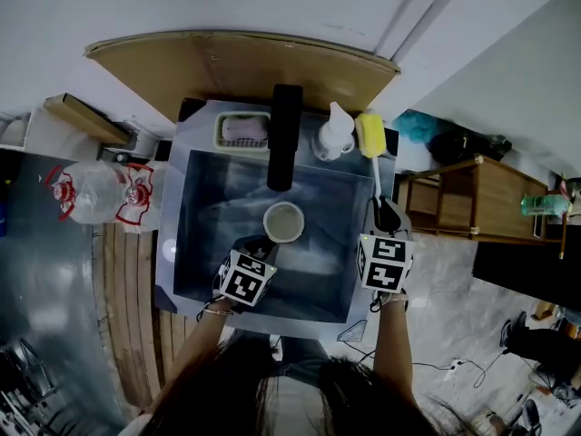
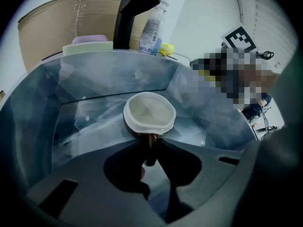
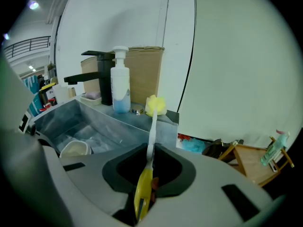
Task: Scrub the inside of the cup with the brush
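Head view: the cup (image 1: 283, 222) stands upright, mouth up, in the middle of the sink (image 1: 209, 198), with the left gripper (image 1: 261, 246) at its near side. The brush (image 1: 375, 166) runs along the sink's right rim, sponge head at the far end.

Left gripper view: the jaws look pinched on the cup's handle.

Right gripper view: the right gripper (image 3: 150, 155) clamps the brush's yellow handle. Its long axis points away, and the cup sits lower left, inside the sink.
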The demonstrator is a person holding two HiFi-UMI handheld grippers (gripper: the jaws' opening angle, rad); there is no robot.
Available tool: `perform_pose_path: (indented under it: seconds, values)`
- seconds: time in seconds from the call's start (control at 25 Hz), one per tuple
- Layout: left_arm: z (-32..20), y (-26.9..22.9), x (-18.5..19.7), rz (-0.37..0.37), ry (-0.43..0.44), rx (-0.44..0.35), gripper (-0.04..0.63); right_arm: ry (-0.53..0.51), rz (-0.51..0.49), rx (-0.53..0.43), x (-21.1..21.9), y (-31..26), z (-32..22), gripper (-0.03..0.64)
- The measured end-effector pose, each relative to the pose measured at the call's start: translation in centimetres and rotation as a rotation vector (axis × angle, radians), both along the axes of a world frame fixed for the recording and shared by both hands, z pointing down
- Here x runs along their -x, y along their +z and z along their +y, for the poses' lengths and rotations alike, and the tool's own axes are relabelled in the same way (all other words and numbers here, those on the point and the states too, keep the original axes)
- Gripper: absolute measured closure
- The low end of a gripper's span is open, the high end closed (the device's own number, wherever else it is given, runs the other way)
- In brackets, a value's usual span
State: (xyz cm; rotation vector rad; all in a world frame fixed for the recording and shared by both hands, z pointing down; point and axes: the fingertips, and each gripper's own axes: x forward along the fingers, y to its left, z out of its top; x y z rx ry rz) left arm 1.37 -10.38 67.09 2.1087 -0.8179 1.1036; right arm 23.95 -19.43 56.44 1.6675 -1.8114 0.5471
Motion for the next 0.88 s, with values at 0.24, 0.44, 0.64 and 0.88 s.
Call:
perform_pose_path:
  seconds: [0.24,0.44,0.64,0.88]
  values:
    - [-0.1,0.0,0.1,-0.002,-0.007,-0.004,0.518,-0.003,-0.008,-0.015,0.0,-0.9,1.2,0.557]
    - [-0.1,0.2,0.0,-0.001,-0.001,-0.013,0.518,-0.009,-0.007,-0.022,-0.1,-1.9,2.8,0.557]
    - [0.1,0.1,0.1,-0.014,-0.004,0.000,0.520,-0.027,-0.001,-0.015,-0.1,-2.8,4.2,0.558]
    - [0.0,0.2,0.0,-0.018,-0.002,-0.003,0.520,-0.070,0.013,0.013,0.2,-3.7,6.2,0.558]
